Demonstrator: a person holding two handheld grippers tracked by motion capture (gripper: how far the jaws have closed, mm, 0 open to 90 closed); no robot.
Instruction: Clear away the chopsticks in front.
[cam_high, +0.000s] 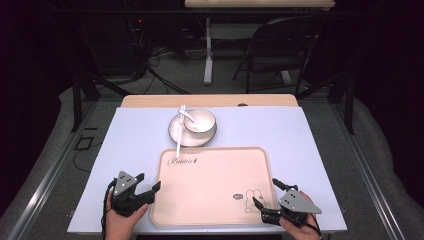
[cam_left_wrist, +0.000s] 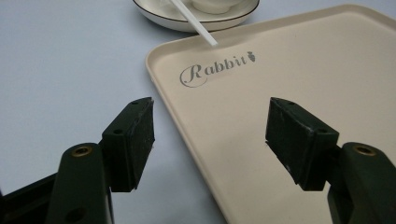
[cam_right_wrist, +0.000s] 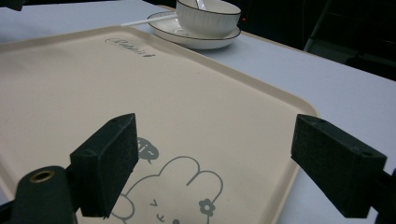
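Tray bare ahead of both grippers
Beyond the tray (cam_high: 212, 200), only the bowl (cam_high: 200, 120) on its plate (cam_high: 175, 131) with chopsticks (cam_high: 179, 137) blocks passage.

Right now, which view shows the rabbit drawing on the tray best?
The right gripper view: the rabbit drawing lies large between that gripper's open jaws, face and flower clear. The high view shows it small near the tray's near right corner. The left gripper view shows the tray's "Rabbit" lettering instead.

High view overhead, facing forward; tool views close, low, sharing tray (cam_high: 210, 185).
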